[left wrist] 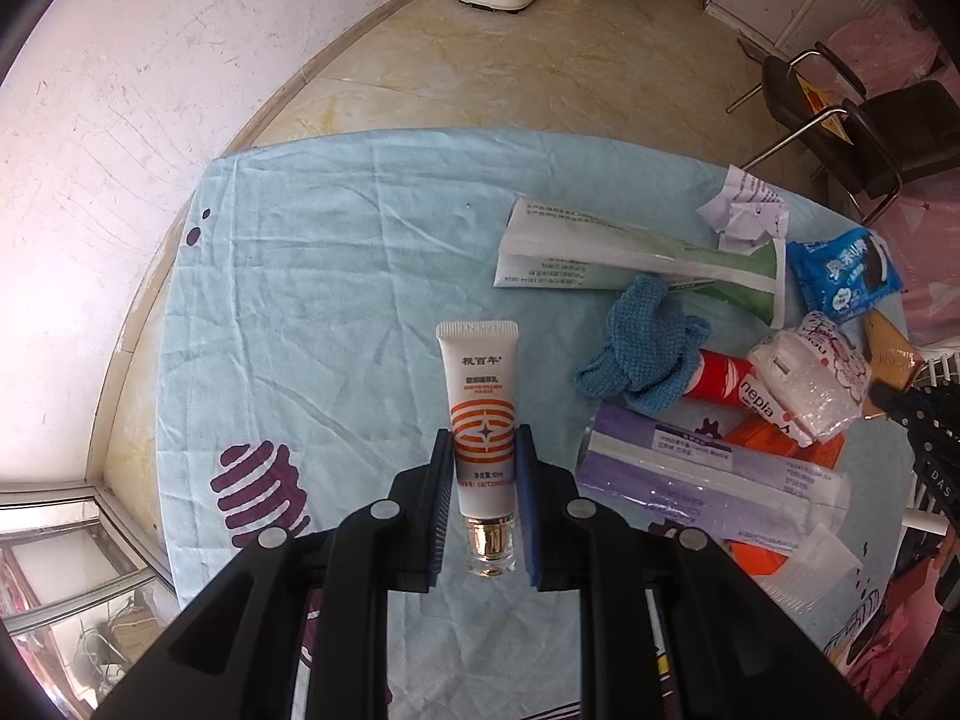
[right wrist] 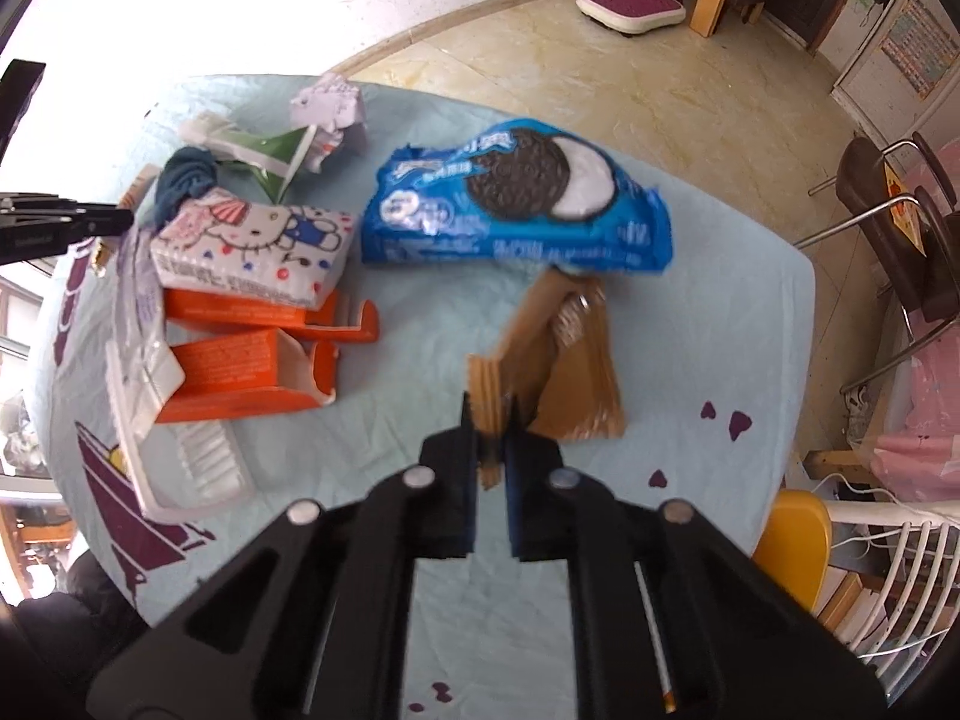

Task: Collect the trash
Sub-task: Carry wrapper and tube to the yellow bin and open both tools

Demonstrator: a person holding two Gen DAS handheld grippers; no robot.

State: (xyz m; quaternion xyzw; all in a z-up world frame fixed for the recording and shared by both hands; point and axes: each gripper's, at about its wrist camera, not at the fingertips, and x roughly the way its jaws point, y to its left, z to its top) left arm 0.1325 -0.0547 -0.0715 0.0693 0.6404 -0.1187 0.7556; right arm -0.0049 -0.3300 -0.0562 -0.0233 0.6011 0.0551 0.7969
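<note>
My left gripper (left wrist: 485, 450) is shut on a white tube with an orange pattern (left wrist: 482, 414), held above the light blue tablecloth (left wrist: 312, 276); its clear cap points back at the camera. My right gripper (right wrist: 490, 420) is shut on the corner of a brown cardboard piece (right wrist: 564, 366) that rests tilted on the cloth. A blue Oreo wrapper (right wrist: 516, 198) lies just beyond it. To the left lie orange boxes (right wrist: 240, 372), a Hello Kitty tissue pack (right wrist: 258, 246), a green-and-white packet (right wrist: 270, 150) and crumpled paper (right wrist: 330, 105).
A blue knitted cloth (left wrist: 645, 348), a purple packet (left wrist: 690, 474) and a red "nepia" pack (left wrist: 744, 384) crowd the table's right side in the left wrist view. Black chairs (right wrist: 888, 222) and a white rack (right wrist: 888, 552) stand to the right. A scale (right wrist: 630, 6) sits on the floor.
</note>
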